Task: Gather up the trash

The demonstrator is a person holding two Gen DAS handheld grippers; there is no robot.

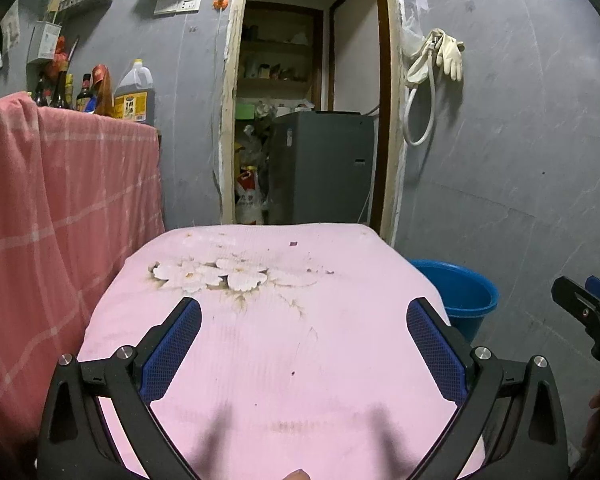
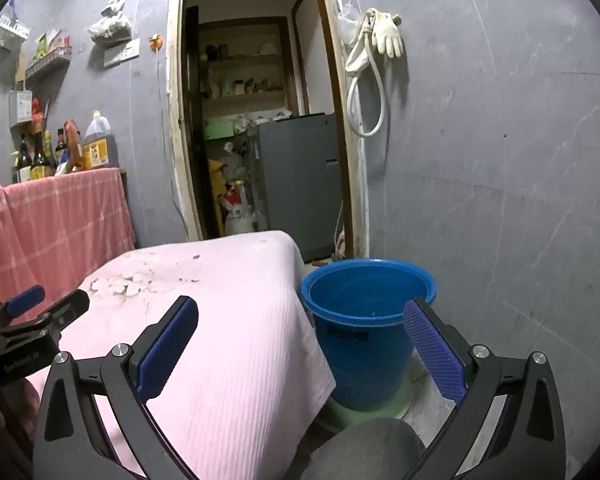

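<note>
Grippers are being held with fingers spread and empty: the left gripper (image 1: 304,344) over the pink flower-printed cloth-covered table (image 1: 340,360), the right gripper (image 2: 302,348) toward the round blue plastic bucket (image 2: 364,332) beside it, presumably the trash receptacle. Only tiny dark scraps (image 1: 293,243) are being shown as trash; no label is legible.

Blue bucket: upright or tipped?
Upright: the blue bucket stands beside the pink-covered table, rim up, mouth open.
</note>
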